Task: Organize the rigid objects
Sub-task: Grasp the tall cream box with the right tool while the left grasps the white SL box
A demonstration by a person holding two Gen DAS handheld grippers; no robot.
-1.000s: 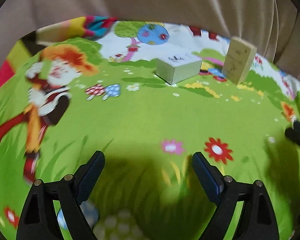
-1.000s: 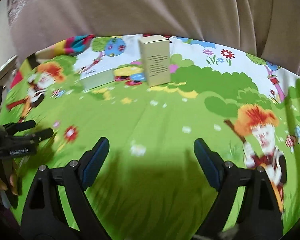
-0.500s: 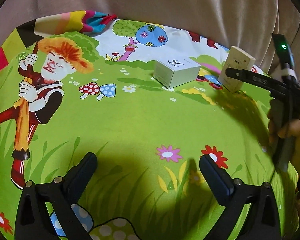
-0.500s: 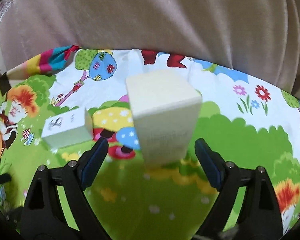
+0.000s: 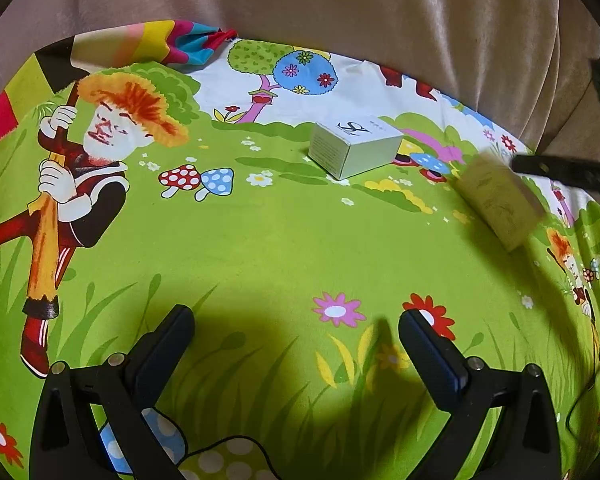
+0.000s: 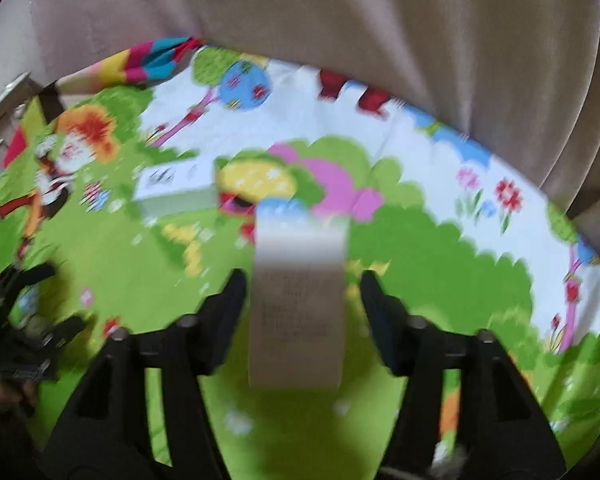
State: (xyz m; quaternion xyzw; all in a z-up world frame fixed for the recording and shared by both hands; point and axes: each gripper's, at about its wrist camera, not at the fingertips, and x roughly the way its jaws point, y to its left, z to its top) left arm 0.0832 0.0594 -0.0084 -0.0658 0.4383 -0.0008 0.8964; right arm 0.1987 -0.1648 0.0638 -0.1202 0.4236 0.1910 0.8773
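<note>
On a cartoon-print cloth (image 5: 260,248), mostly bright green with grass, flowers, spotted mushrooms and a straw-hatted figure at nine o'clock, the left gripper (image 5: 296,344) hovers with its jaws spread wide and nothing between them. A beige curtain (image 5: 340,20) hangs in folds across the whole twelve o'clock edge, and the cloth's far band turns white with trees and a striped corner at eleven o'clock.

A pale green box (image 5: 354,146) lies flat on the cloth at one o'clock from the left gripper. At two to three o'clock a tan box (image 5: 496,204) shows blurred and tilted, just beside the dark arm of the right gripper (image 5: 564,170) entering from the right edge.

In the right wrist view, heavily blurred, the tan box (image 6: 298,300) stands tall between the jaws of the right gripper (image 6: 302,304), which are closing; narrow gaps of green show on both sides, so the pads do not press it. The green box (image 6: 176,192) lies at ten o'clock, well apart from the tan one.
</note>
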